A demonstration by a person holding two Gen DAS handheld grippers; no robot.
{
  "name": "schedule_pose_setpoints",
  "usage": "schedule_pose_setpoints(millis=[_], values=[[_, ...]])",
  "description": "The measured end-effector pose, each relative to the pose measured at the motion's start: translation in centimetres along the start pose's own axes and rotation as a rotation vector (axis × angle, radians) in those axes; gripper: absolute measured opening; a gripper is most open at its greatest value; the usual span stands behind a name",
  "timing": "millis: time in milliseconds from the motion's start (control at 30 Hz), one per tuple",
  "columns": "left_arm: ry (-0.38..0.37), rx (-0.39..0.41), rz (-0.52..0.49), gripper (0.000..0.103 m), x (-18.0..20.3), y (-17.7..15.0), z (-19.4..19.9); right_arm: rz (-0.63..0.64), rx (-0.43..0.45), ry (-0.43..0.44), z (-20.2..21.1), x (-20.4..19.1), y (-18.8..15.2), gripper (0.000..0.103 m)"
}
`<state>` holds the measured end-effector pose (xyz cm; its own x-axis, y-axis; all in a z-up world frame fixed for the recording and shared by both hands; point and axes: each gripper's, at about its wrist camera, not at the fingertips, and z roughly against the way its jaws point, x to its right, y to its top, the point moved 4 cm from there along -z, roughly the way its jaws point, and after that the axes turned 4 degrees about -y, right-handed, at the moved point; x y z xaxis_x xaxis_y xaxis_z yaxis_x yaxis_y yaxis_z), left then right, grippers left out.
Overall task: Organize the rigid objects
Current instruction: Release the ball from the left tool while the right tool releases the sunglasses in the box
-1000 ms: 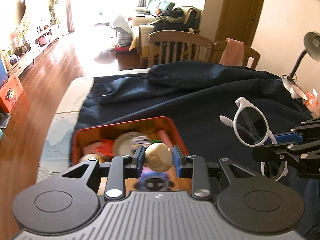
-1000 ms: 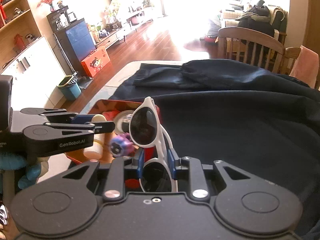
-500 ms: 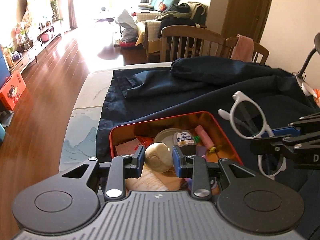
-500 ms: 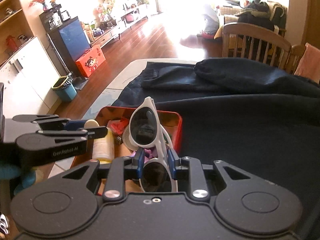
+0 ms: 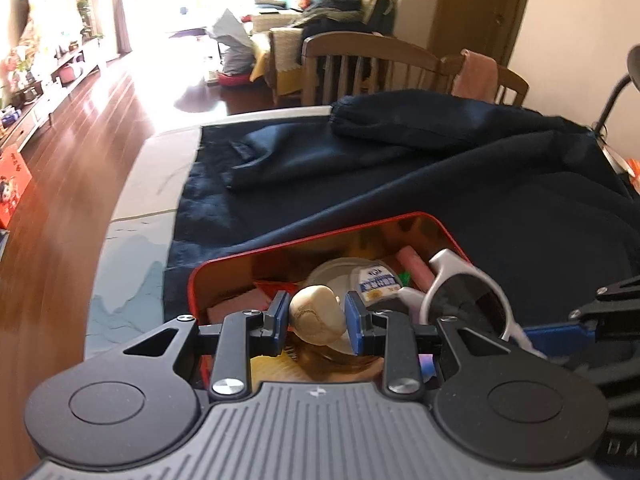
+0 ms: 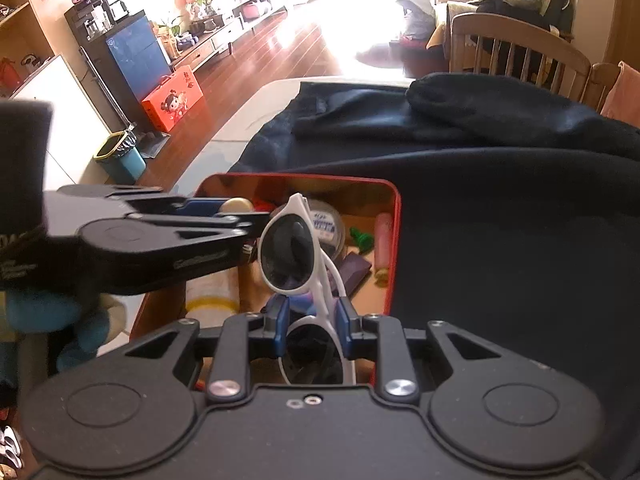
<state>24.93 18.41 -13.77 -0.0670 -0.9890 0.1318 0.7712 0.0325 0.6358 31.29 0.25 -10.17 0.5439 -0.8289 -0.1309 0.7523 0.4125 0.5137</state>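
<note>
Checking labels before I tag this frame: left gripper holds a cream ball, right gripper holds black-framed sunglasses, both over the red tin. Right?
Almost. The sunglasses in the right gripper have a white frame, not black; the right wrist view shows it. The left gripper does hold the cream ball, both over the red tin.

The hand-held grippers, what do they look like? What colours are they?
Each hand-held gripper is black plastic with two round discs, silver screws and blue pads on its fingers. The left hand-held gripper has a ribbed grey top; pale lettering runs along its side in the right wrist view. The right hand-held gripper has a smooth black top.
</note>
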Motion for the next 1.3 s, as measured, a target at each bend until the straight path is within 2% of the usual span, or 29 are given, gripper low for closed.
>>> schedule_pose_setpoints(millis=[367, 533, 900, 1000, 1067, 1133, 1300], values=[[-0.025, -0.055, -0.015, 0.029, 0.3, -0.9, -1.7, -0.002, -0.009, -0.021, -0.7, -0.2, -0.6, 0.025], [-0.032, -0.075, -0.012, 0.029, 0.5, -1.2, -2.0, -0.017, -0.002, -0.029, -1.1, 0.1, -0.2, 0.029], [-0.042, -0.078, -0.002, 0.03, 0.7, -1.7, -0.9, -0.024, 0.027, -0.021, 0.1, 0.4, -0.1, 0.034], [-0.052, -0.067, 0.008, 0.035, 0.8, -2.0, -0.1, -0.03, 0.036, -0.017, 0.5, 0.5, -0.1, 0.036], [-0.058, -0.051, 0.007, 0.044, 1.1, -2.1, 0.6, -0.031, 0.046, -0.012, 1.0, 0.4, -0.1, 0.038], [-0.049, -0.029, 0.001, 0.059, 1.3, -2.1, 1.5, -0.029, 0.057, -0.007, 1.5, 0.4, -0.1, 0.038], [-0.046, -0.001, 0.008, 0.061, 1.5, -2.2, 3.5, -0.027, 0.091, 0.012, 2.9, 0.1, -0.1, 0.042]])
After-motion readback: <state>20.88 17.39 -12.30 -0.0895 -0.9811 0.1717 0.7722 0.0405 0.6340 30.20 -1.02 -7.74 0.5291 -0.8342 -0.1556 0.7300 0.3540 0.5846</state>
